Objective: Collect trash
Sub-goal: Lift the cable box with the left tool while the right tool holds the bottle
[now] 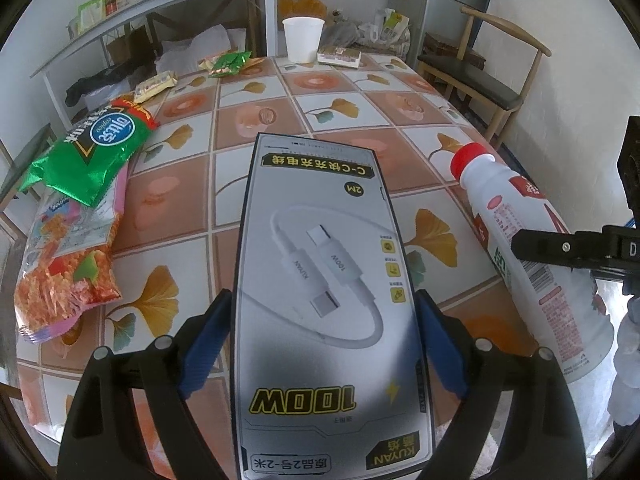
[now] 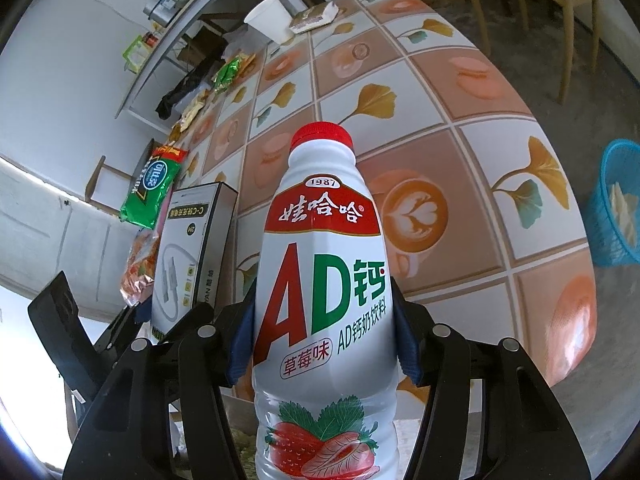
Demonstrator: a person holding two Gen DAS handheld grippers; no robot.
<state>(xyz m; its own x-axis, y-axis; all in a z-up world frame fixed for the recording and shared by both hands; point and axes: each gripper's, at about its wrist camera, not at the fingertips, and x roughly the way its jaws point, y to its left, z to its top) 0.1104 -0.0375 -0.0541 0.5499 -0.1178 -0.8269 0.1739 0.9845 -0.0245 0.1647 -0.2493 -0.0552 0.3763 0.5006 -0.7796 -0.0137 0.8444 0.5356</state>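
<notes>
White bottle (image 2: 324, 300) with a red cap sits clamped in the right gripper (image 2: 324, 344) above the table (image 2: 460, 92); left gripper (image 1: 324, 344) grips a cable box (image 1: 324, 280), beside it.

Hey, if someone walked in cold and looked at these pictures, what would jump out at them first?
First, the white strawberry-milk bottle with its red cap, clamped in the right tool and filling that view. Next, the grey charging-cable box gripped in the left tool. Behind both lies the tiled-pattern tablecloth, with snack bags at its left edge.
</notes>
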